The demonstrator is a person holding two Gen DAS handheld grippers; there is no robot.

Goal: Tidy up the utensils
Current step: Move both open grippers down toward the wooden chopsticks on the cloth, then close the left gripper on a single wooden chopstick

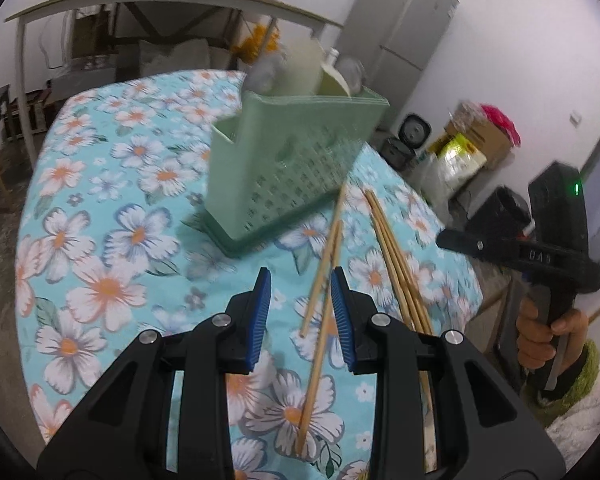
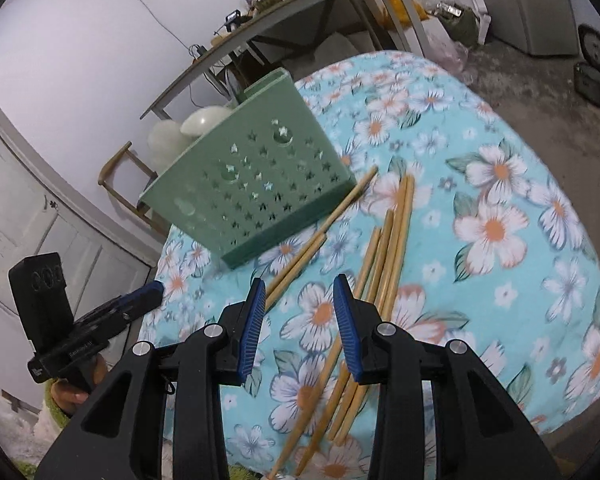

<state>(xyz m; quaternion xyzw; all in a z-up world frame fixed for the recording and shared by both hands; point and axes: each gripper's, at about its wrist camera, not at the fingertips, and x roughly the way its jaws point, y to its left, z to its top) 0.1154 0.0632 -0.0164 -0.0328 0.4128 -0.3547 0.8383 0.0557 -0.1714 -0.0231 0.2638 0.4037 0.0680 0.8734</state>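
Utensil holder (image 1: 288,168) stands upright on the tabletop (image 1: 100,200). Before it lie two chopsticks (image 1: 324,264), one tip at its base; a chopstick bundle (image 1: 396,264) lies just right of them. A shelf table (image 1: 140,0) stands behind.

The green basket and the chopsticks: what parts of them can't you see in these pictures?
- Green basket: in both views its wall hides the inside; the white things poking out at the top are too blurred to name.
- Chopsticks: in the right wrist view their near ends run off the bottom edge, so the count is unsure.
- Same bundle in the left wrist view: the left gripper covers the lower ends.
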